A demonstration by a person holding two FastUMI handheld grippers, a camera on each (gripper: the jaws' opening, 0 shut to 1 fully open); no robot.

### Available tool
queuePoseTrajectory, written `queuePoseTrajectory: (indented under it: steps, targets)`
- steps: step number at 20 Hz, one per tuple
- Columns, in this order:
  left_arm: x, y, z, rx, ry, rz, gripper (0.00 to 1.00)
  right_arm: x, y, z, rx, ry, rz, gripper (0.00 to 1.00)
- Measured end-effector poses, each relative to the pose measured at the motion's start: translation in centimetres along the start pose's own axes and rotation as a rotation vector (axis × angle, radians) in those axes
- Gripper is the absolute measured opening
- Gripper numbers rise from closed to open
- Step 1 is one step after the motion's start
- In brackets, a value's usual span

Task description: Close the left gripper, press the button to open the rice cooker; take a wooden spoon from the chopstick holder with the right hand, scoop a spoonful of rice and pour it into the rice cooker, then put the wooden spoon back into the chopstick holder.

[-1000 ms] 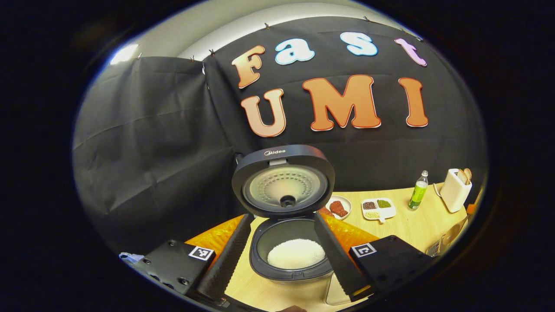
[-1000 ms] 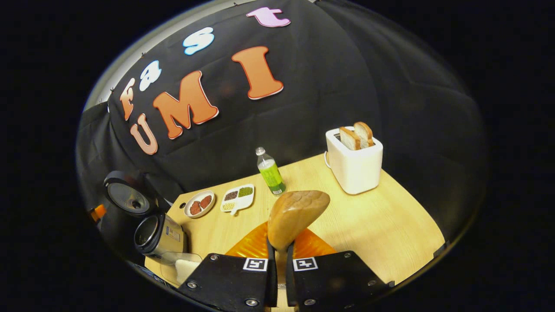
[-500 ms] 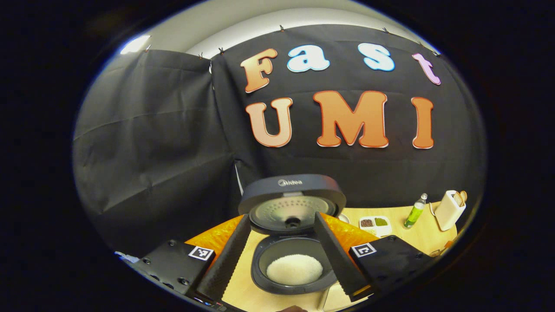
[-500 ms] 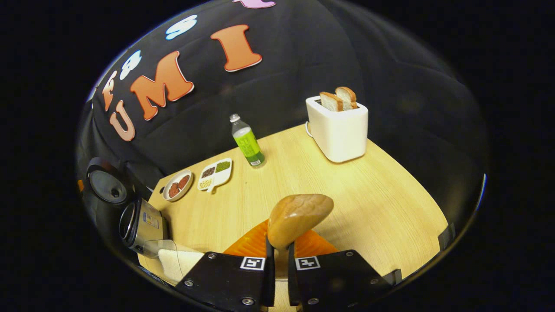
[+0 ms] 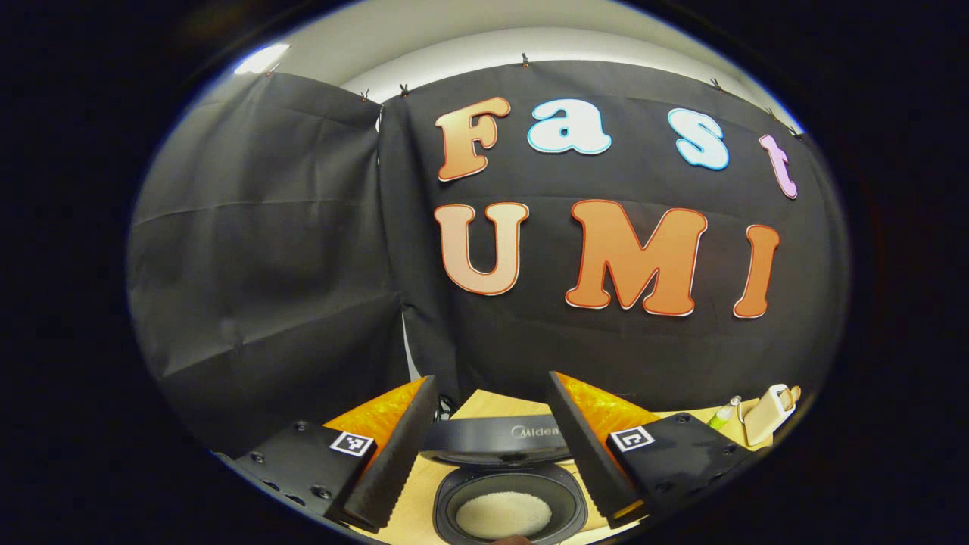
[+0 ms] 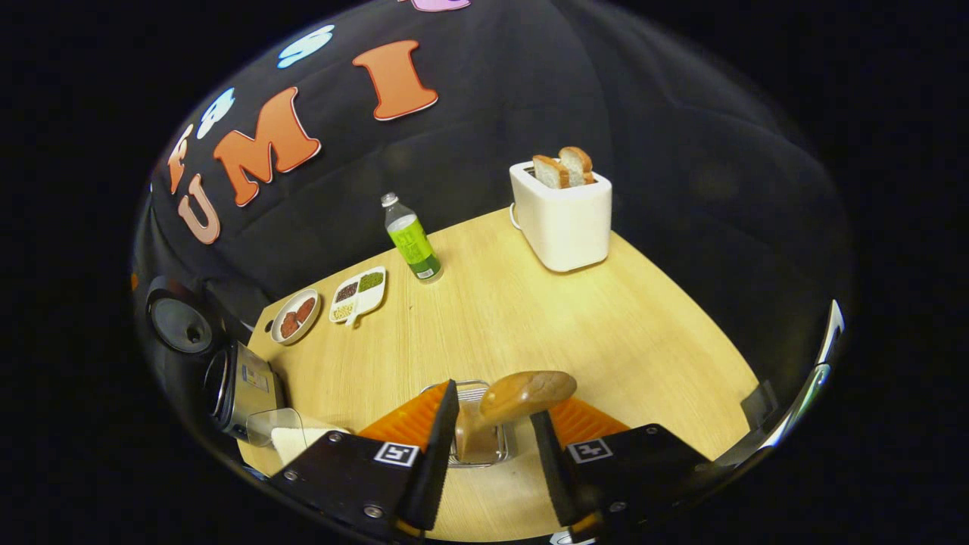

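In the right gripper view the wooden spoon [image 6: 526,393] stands bowl-up in the metal chopstick holder [image 6: 477,446] on the table. My right gripper [image 6: 492,403] is open around it, one finger on each side, neither pressing on it. At the far left are the rice cooker [image 6: 246,386] with its lid up and a clear container of rice [image 6: 295,443]. In the left gripper view my left gripper [image 5: 491,378] is open above the rice cooker [image 5: 492,439]. White rice [image 5: 503,515] lies in its pot.
A white toaster [image 6: 564,216] with two bread slices stands at the back of the wooden table [image 6: 606,333]. A green bottle [image 6: 410,242], a divided dish [image 6: 357,294] and a small plate [image 6: 295,316] sit toward the back left. Black cloth walls the booth.
My right gripper has opened and let go of the wooden spoon, which now stands in the chopstick holder. The left gripper view has tilted upward, so the rice cooker slid to its bottom edge.
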State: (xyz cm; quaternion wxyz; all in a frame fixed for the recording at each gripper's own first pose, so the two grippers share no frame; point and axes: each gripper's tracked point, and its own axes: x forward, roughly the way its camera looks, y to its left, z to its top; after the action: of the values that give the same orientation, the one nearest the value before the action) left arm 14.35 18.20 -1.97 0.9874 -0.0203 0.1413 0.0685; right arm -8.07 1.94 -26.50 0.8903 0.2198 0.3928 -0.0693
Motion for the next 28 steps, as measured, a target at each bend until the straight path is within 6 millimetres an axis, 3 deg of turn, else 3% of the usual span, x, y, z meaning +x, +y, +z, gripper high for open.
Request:
queuePoseTrajectory:
  steps: [1, 3, 7, 8, 9, 10, 12, 13, 14, 16, 19, 20, 24, 27, 28]
  targets:
    - [1.0, -0.4, 0.1, 0.008, 0.022, -0.009, 0.97, -0.8, -0.5, 0.7, 0.003, -0.018, -0.013, 0.67]
    - [3.6, -0.1, -0.2, 0.029, 0.059, 0.013, 0.96, -2.2, -1.0, 2.1, 0.009, -0.055, -0.03, 0.78]
    - [7.0, -2.1, -3.4, 0.022, 0.172, -0.038, 0.96, -4.6, -0.8, 4.2, -0.004, -0.116, -0.04, 0.83]
    - [7.3, -2.6, -4.5, 0.009, 0.213, -0.053, 1.0, -4.9, -0.7, 4.5, -0.013, -0.127, -0.044, 0.83]
    - [7.3, -2.6, -6.2, 0.01, 0.282, -0.05, 0.91, -5.2, -0.4, 4.7, -0.019, -0.133, -0.045, 0.84]
    - [7.3, -2.7, -6.4, -0.012, 0.283, -0.051, 0.96, -5.5, -0.1, 4.8, -0.023, -0.138, -0.04, 0.84]
    - [6.8, -2.6, -6.8, -0.024, 0.309, -0.05, 0.92, -5.6, 0.5, 4.9, -0.034, -0.146, -0.037, 0.84]
    - [6.3, -2.7, -7.4, -0.029, 0.329, -0.057, 0.98, -5.5, 0.7, 4.7, -0.043, -0.142, -0.037, 0.84]
    - [5.7, -2.8, -8.3, -0.029, 0.356, -0.063, 0.92, -5.3, 0.9, 4.5, -0.052, -0.137, -0.036, 0.84]
    - [4.6, -3.1, -10.5, -0.033, 0.434, -0.072, 0.94, -5.1, 1.5, 4.7, -0.071, -0.135, -0.027, 0.84]
    - [1.0, -3.8, -16.8, -0.029, 0.685, -0.087, 0.97, -4.6, 3.0, 5.1, -0.075, -0.134, 0.008, 0.84]
    - [0.5, -3.7, -17.9, -0.015, 0.688, -0.091, 0.98, -4.5, 3.5, 5.2, -0.075, -0.132, 0.019, 0.84]
    - [-3.1, -3.2, -25.3, 0.03, 0.918, -0.064, 0.97, -4.1, 4.3, 5.3, -0.096, -0.128, 0.042, 0.84]
    - [-2.7, -3.5, -29.4, 0.017, 1.052, -0.022, 0.98, -4.2, 4.8, 5.6, -0.111, -0.133, 0.045, 0.84]
    - [-2.3, -3.8, -28.8, 0.02, 1.031, -0.02, 1.0, -4.2, 4.9, 5.6, -0.11, -0.132, 0.05, 0.84]
